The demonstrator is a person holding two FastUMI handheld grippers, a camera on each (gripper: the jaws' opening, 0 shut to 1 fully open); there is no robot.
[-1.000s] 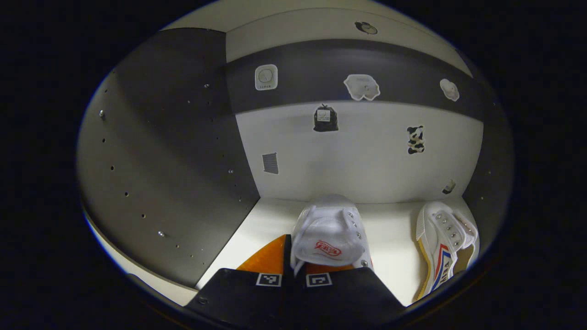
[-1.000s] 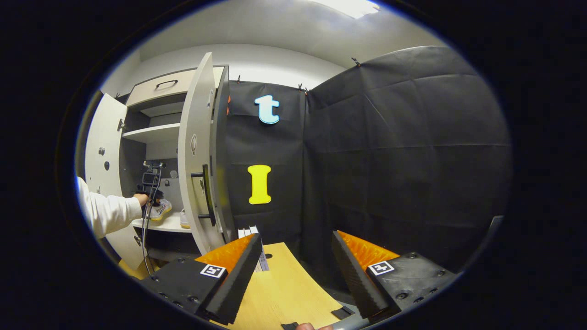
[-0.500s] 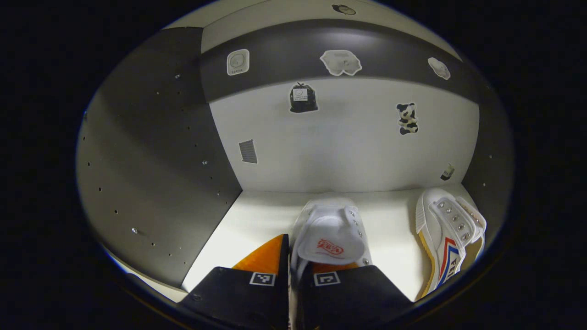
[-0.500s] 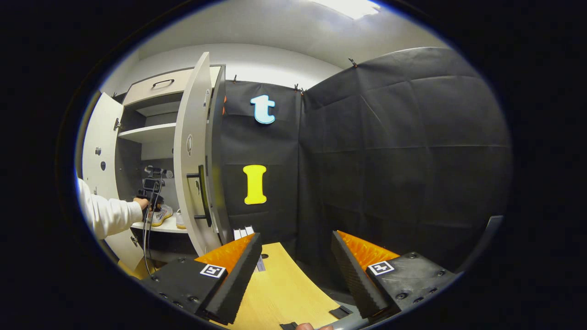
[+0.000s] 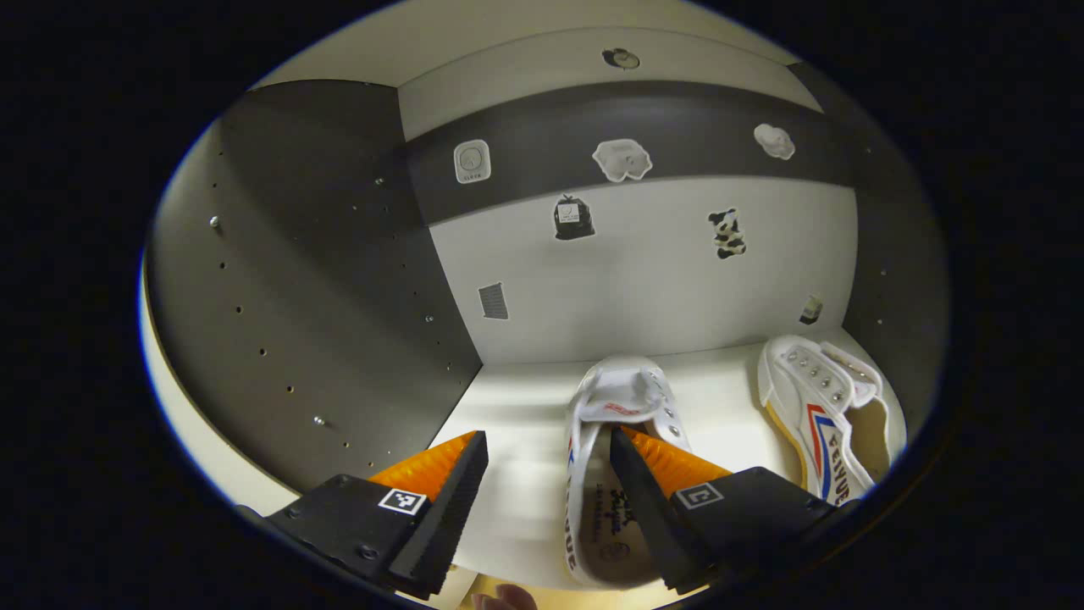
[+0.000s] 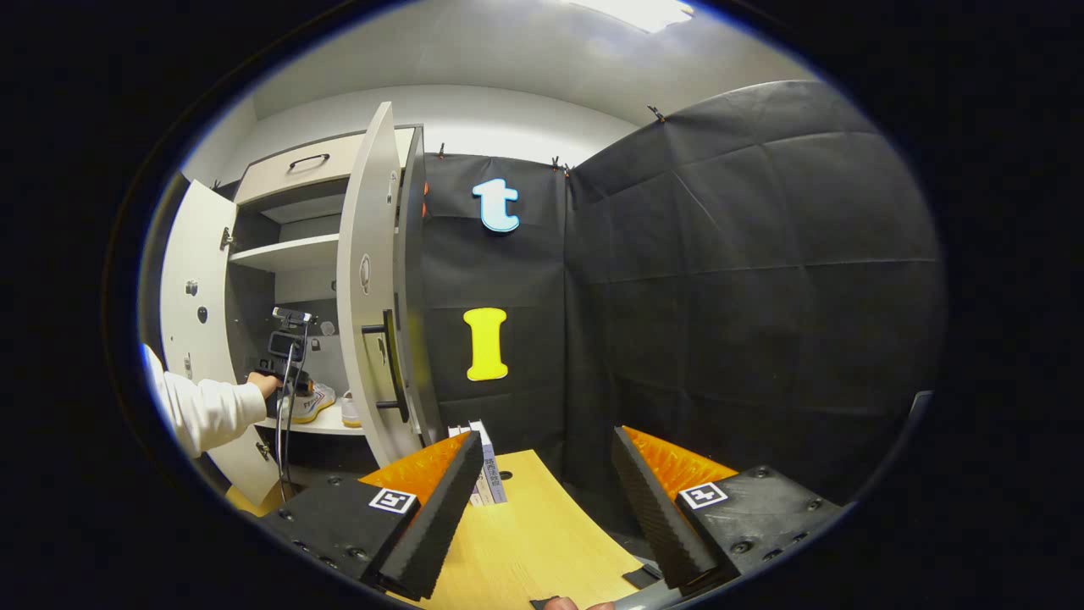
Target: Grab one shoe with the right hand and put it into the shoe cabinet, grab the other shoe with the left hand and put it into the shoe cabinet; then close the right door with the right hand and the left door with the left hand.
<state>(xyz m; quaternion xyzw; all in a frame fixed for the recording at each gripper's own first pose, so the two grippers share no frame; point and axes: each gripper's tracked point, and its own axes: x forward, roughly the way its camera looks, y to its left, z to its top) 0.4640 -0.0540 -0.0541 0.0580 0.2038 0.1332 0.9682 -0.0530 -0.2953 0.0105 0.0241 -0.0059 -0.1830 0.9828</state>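
A white shoe [image 5: 622, 394] rests on the white cabinet shelf [image 5: 508, 407], toe toward the back wall. My left gripper [image 5: 546, 474] is open just above its heel end; one finger overlaps the shoe's opening and nothing is gripped. A second white shoe [image 5: 817, 402] with red and blue stripes lies to the right on the same shelf. In the right gripper view, my right gripper [image 6: 546, 479] is open and holds nothing above a wooden table [image 6: 533, 542]. Far left stands the shoe cabinet, its right door [image 6: 368, 280] and left door [image 6: 190, 280] open, both shoes [image 6: 315, 402] inside, and the other gripper [image 6: 284, 360] held by a hand.
Several stickers dot the cabinet's back wall [image 5: 644, 263]. A dark side panel [image 5: 313, 305] with peg holes bounds the shelf on the left. A few upright books [image 6: 487, 462] stand at the table's far edge. A white sleeve [image 6: 207, 411] reaches into the cabinet.
My left gripper has gone from shut on the shoe to open and drawn back a little; the shoe now lies on the shelf. The right gripper has barely shifted.
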